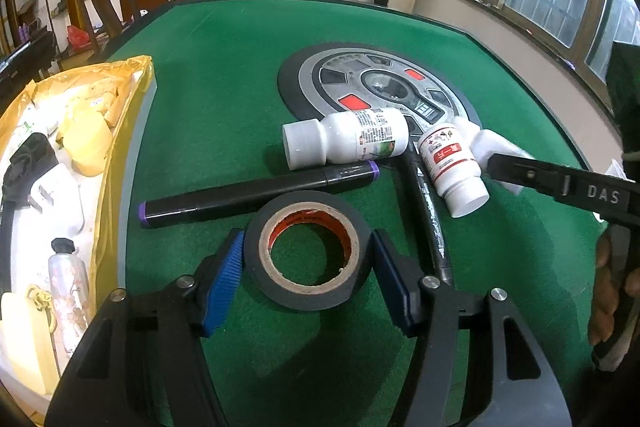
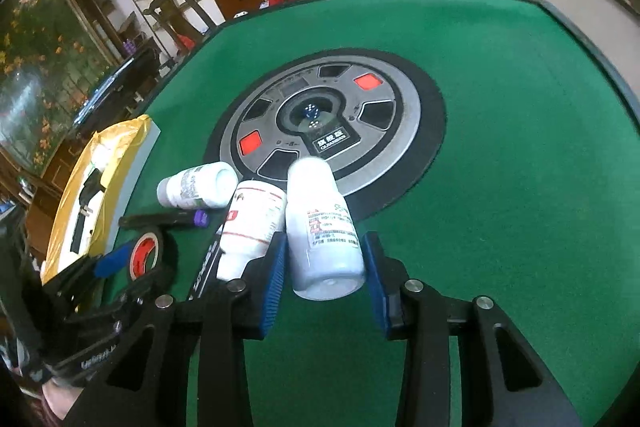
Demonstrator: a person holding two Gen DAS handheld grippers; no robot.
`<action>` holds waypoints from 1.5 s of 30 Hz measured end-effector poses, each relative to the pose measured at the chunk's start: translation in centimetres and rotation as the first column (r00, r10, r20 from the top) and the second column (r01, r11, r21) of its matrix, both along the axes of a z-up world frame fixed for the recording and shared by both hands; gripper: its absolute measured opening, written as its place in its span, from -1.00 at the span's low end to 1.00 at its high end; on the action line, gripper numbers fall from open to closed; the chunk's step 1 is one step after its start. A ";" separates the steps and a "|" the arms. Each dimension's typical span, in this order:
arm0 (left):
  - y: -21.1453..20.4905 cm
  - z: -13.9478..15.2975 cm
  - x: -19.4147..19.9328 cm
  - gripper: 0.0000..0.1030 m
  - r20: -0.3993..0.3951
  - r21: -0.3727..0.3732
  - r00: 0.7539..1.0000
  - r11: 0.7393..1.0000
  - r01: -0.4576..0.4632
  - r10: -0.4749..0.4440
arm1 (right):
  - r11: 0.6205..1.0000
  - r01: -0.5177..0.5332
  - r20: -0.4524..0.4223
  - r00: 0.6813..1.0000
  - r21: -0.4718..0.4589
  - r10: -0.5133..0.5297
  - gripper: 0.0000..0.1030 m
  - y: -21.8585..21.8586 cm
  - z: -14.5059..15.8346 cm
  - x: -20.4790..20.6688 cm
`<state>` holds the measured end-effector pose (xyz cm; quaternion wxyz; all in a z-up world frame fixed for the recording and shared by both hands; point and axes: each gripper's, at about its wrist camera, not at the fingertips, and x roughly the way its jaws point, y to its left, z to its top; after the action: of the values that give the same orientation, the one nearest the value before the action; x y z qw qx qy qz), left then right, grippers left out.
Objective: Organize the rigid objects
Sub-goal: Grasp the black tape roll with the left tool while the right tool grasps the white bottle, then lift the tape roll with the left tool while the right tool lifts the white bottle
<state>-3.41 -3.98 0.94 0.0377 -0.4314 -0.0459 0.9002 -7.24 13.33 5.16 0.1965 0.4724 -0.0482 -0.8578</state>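
Left gripper (image 1: 306, 259): down over the roll of black tape (image 1: 306, 247), blue pads (image 1: 224, 281) either side and touching its outer wall, so it's clenched on the roll.
Tape: flat on the green table (image 1: 224, 87), just in front of the purple-capped marker (image 1: 256, 193).
Right gripper (image 2: 326, 267): clamped on a white bottle (image 2: 320, 223), pads (image 2: 274, 283) on its sides, cap end pointing away toward the round centre panel (image 2: 400, 131).
Loose bottles: a red-label bottle (image 2: 252, 223) touching the held one, and a green-label bottle (image 1: 348, 137) on its side beyond.
Second marker (image 1: 430, 215): lies under the red-label bottle (its tip end is near the left gripper's finger).
Bin (image 1: 132, 163): left edge of the table, yellow-lined, already holding a charger plug (image 1: 52, 195), a tube (image 1: 66, 279) and yellow pieces.
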 end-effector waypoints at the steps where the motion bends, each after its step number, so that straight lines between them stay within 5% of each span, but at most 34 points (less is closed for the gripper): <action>1: 0.0 0.0 0.0 0.19 -0.001 0.005 1.000 1.000 0.000 0.000 | 1.000 0.001 -0.004 1.000 0.006 -0.001 -0.36 -0.1 0.1 0.0; 7: 0.1 0.0 0.0 0.19 -0.001 0.007 1.000 1.000 0.001 -0.001 | 0.992 -0.064 0.060 0.997 0.105 0.058 -0.37 -2.5 -1.1 -0.1; 13: 0.2 0.0 0.0 0.19 0.000 0.000 1.000 1.000 0.001 -0.001 | 0.984 -0.054 0.016 0.999 0.168 0.052 -0.33 -3.3 -1.0 0.3; 32: 0.0 0.3 0.5 0.19 -0.023 0.025 1.000 1.000 0.002 -0.001 | 0.999 0.037 -0.062 0.997 0.022 -0.036 -0.41 -1.5 0.9 0.3; 45: 0.3 0.9 1.2 0.19 -0.074 0.001 0.997 1.000 0.003 -0.003 | 0.999 -0.019 -0.128 0.992 -0.039 0.014 -0.41 -3.6 2.3 1.7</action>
<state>-2.23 -3.65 1.85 0.0410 -0.3979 -0.0442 0.9155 -5.50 9.74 7.42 0.2156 0.4128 -0.0488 -0.8836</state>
